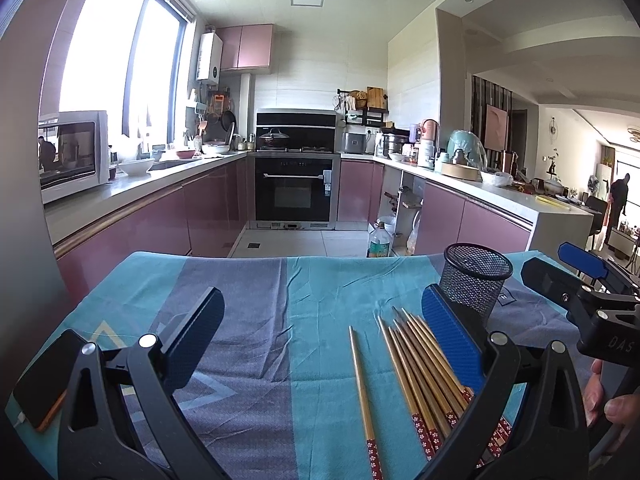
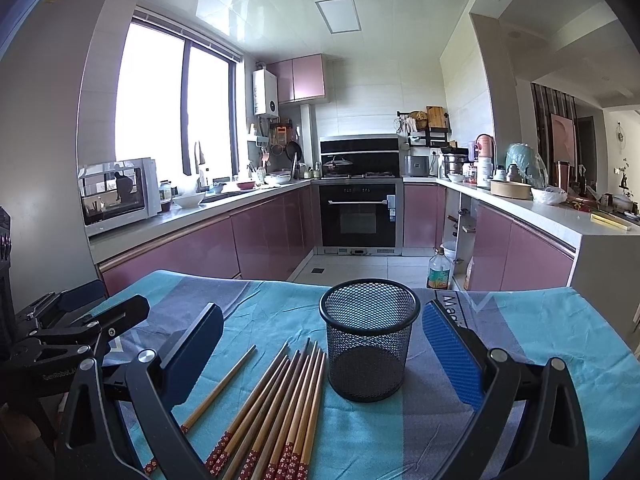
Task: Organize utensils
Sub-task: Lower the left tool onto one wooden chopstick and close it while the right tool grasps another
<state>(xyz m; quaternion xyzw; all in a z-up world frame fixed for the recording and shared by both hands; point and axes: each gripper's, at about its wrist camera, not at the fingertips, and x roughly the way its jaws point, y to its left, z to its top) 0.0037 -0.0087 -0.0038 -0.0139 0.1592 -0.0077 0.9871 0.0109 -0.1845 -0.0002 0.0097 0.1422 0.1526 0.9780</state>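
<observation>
Your left gripper (image 1: 320,344) hangs low over the table with its fingers spread wide, nothing between them. Your right gripper (image 2: 322,344) is also spread wide and holds nothing.

The bundle of chopsticks (image 2: 276,408) lies flat on the blue and teal tablecloth (image 2: 520,320), tips pointing away from you, red patterned ends toward you. One single chopstick (image 2: 218,388) lies apart, just left of the bundle. In the left wrist view that single chopstick (image 1: 362,392) sits between the left gripper's fingers, and the bundle (image 1: 424,372) runs beside and partly under the right-hand blue finger (image 1: 452,340).

The black mesh cup (image 2: 370,336) stands upright on the cloth, just beyond and right of the bundle's tips, close to them; you can't tell if they touch. It looks empty from this angle. In the right wrist view the cup falls between the right gripper's fingers; the bundle does too, nearer the left finger. In the left wrist view the cup (image 1: 474,280) stands behind the blue finger.

The right gripper (image 1: 568,280) shows at the right edge of the left wrist view, with a hand (image 1: 608,396) below it. A phone (image 1: 44,380) with a white cable lies at the cloth's near left corner. The left gripper's body (image 2: 80,328) shows at the left of the right wrist view.
</observation>
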